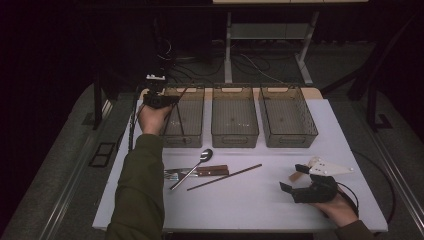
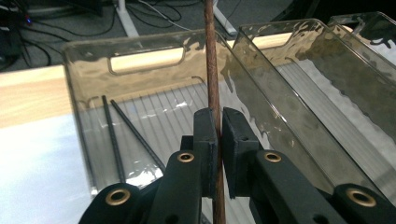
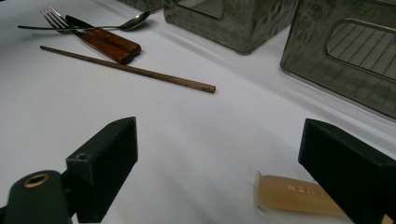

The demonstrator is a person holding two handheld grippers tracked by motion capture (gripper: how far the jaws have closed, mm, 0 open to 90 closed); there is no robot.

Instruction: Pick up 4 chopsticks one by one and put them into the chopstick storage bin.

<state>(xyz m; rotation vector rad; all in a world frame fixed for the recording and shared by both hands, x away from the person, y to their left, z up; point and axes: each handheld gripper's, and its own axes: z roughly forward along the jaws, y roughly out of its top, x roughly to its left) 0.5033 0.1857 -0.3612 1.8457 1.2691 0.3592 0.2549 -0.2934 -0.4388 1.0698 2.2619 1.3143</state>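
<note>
My left gripper (image 2: pixel 219 119) is shut on a thin brown chopstick (image 2: pixel 211 60), which stands upright between its jaws. In the high view this gripper (image 1: pixel 159 100) hovers at the far left corner of the left clear bin (image 1: pixel 192 107). Two dark chopsticks (image 2: pixel 116 140) lie on that bin's floor. My right gripper (image 3: pixel 219 149) rests open low over the table at the front right (image 1: pixel 291 178), nothing between its jaws. A small tan plastic piece (image 3: pixel 289 193) lies just below its right jaw. Another brown chopstick (image 3: pixel 128 69) lies on the white table (image 1: pixel 250 200).
A spoon (image 1: pixel 192 167), a fork and wooden-handled cutlery (image 1: pixel 212 171) lie together left of the table's middle. The middle bin (image 1: pixel 234 116) and right bin (image 1: pixel 287 116) stand in a row with the left one along the far edge. Cables run across the floor beyond.
</note>
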